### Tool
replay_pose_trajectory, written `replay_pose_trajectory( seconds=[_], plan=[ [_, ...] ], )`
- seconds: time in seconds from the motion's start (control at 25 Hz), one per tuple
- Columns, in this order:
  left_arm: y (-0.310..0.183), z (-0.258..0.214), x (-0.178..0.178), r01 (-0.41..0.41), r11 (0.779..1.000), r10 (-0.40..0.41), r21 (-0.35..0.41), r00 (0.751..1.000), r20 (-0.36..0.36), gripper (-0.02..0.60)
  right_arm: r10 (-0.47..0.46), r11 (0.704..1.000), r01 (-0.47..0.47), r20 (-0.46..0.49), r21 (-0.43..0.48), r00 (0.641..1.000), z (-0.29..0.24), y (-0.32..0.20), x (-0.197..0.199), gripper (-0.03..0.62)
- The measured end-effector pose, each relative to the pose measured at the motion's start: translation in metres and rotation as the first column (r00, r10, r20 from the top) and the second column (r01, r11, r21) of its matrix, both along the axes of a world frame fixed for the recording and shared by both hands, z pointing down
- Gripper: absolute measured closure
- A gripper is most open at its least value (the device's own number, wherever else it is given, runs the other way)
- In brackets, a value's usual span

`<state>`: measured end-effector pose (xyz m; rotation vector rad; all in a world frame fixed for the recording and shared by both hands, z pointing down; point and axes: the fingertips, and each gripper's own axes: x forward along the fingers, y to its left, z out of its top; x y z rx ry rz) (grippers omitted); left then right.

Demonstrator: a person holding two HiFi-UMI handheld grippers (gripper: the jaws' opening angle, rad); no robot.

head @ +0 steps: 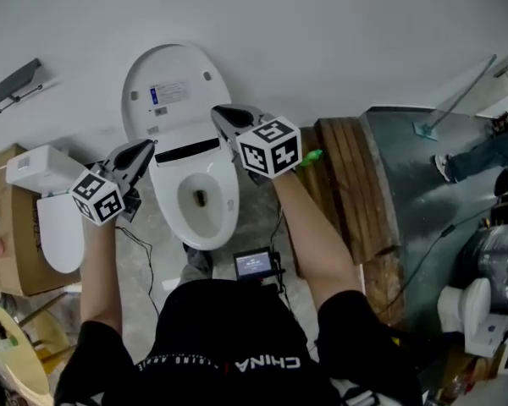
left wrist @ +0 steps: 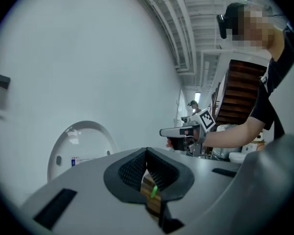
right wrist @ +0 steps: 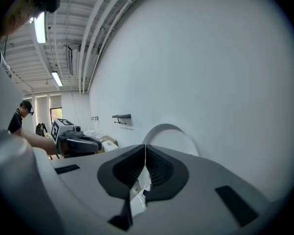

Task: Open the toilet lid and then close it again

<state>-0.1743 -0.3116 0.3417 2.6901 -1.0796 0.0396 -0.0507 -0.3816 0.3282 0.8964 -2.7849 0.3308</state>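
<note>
The white toilet's lid [head: 171,87] stands raised against the wall, and the bowl [head: 195,227] below it is uncovered. My left gripper [head: 150,146] is shut and empty, hovering at the bowl's left rear beside the hinge. My right gripper [head: 218,112] is also shut and empty, its tip by the lid's lower right edge; I cannot tell whether it touches. In the left gripper view the closed jaws [left wrist: 147,153] point past the lid [left wrist: 81,148] toward the right gripper [left wrist: 179,131]. In the right gripper view the closed jaws [right wrist: 145,148] sit before the lid [right wrist: 169,131], with the left gripper [right wrist: 76,143] at the left.
A second white toilet [head: 51,201] rests on a cardboard box [head: 13,244] at the left. Wooden boards [head: 347,184] lie at the right. A small screen device [head: 256,265] with cables sits on the floor before the bowl. A dark shelf [head: 15,83] hangs on the wall.
</note>
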Motion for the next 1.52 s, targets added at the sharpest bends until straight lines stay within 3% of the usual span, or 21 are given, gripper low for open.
replay_pose_trajectory(
  seconds=[0.2,0.4,0.56,0.72,0.88,1.12,1.52],
  plan=[
    [0.059,0.002,0.047,0.092,0.995,-0.094,-0.028,0.994,-0.064,0.572,-0.019,1.000,0.020,-0.057,0.017,0.998,0.015,0.062,0.056,0.580],
    [0.114,0.010,0.090,0.110,0.993,-0.111,-0.043,0.993,-0.045,0.572,-0.037,0.999,0.039,-0.085,0.027,0.996,0.023,0.111,0.095,0.580],
    [0.146,0.010,0.103,0.143,0.989,-0.144,-0.036,0.989,-0.024,0.572,-0.004,0.999,0.007,-0.092,0.037,0.996,0.026,0.129,0.110,0.580],
    [0.167,0.012,0.101,0.173,0.985,-0.172,-0.011,0.982,0.074,0.572,-0.019,0.999,0.024,-0.104,0.045,0.994,0.028,0.149,0.106,0.580],
    [0.181,0.021,0.099,0.155,0.988,-0.149,-0.020,0.975,0.166,0.572,-0.028,0.998,0.034,-0.120,0.049,0.992,0.028,0.167,0.095,0.580],
    [0.195,0.034,0.081,0.156,0.987,-0.149,-0.030,0.974,0.170,0.572,-0.027,0.997,0.040,-0.164,0.073,0.986,0.028,0.185,0.071,0.580],
    [0.203,0.052,0.053,0.196,0.980,-0.188,-0.029,0.967,0.174,0.572,0.001,1.000,0.005,-0.194,0.026,0.981,0.055,0.203,0.048,0.580]
  ],
)
